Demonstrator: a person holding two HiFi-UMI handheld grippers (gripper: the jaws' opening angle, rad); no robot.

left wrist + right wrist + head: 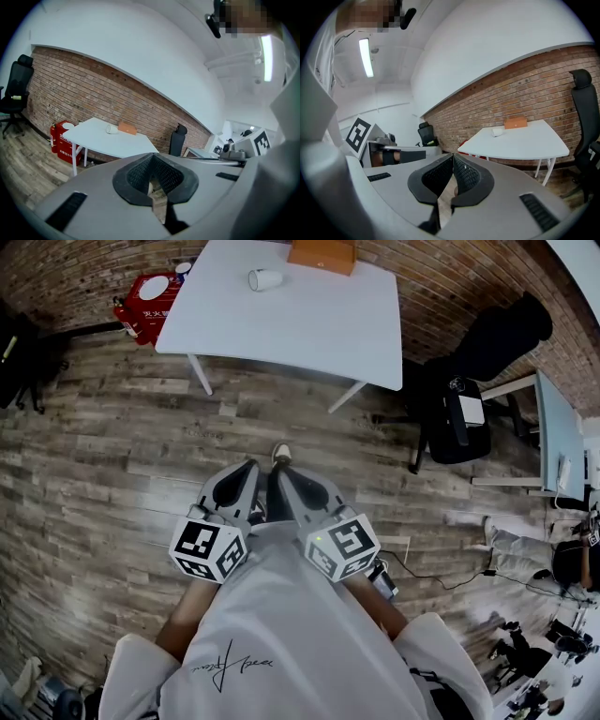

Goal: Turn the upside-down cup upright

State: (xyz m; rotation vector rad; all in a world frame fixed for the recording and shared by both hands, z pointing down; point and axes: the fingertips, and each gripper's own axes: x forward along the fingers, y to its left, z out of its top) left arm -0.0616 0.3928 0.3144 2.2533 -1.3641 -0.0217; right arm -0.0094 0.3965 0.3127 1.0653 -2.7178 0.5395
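Well, the small white cup (265, 279) lay on the white table (300, 334), near its far edge, and it seemed to be on its side. It looked light, hard and smooth, so it could slip or break. Holding it round the middle seemed best. The left gripper (247, 468) and right gripper (281, 472) were well away from the table, both pinched closed on nothing.

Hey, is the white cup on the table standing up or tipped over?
Tipped over. The white cup lies on its side on the white table, its round end facing sideways.
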